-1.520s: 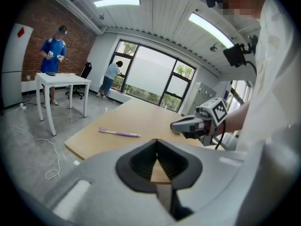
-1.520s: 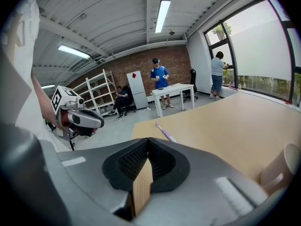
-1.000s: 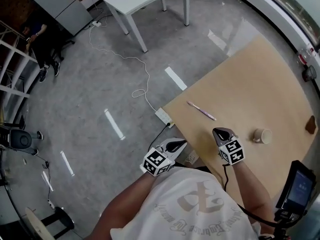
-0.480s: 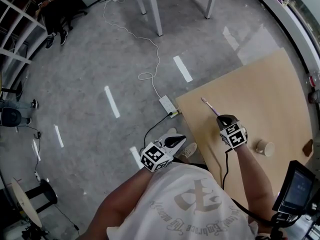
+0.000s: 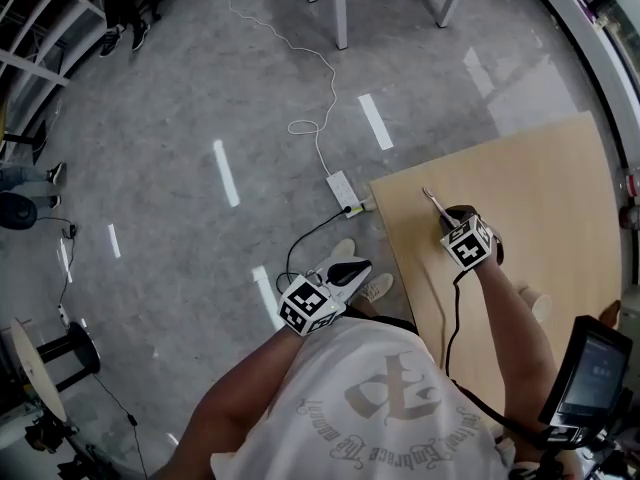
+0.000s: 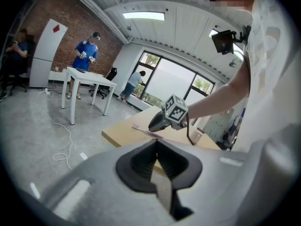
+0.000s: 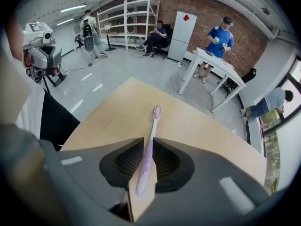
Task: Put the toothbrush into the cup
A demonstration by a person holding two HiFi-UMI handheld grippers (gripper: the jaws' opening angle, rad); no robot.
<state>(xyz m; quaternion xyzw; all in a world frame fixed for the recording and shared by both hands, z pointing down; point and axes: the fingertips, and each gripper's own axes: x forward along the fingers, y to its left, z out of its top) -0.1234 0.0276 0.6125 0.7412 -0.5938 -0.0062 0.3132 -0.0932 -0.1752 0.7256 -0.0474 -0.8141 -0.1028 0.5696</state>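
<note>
While the left gripper (image 6: 156,142) is clenched empty beside the table (image 7: 117,112), the right gripper (image 7: 149,140) pinches the one toothbrush (image 7: 153,124) on it. One cup (image 5: 537,304) stands there.

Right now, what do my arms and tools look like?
The left tool and right tool are grey with black ribbed pads. Each carries a white cube of black square markers. A black cable trails from the right one. The T-shirt is white and short-sleeved.

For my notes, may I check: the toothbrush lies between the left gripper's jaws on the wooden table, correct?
Not the left: the toothbrush lies between the right gripper's jaws on the wooden table, as the right gripper view shows.
</note>
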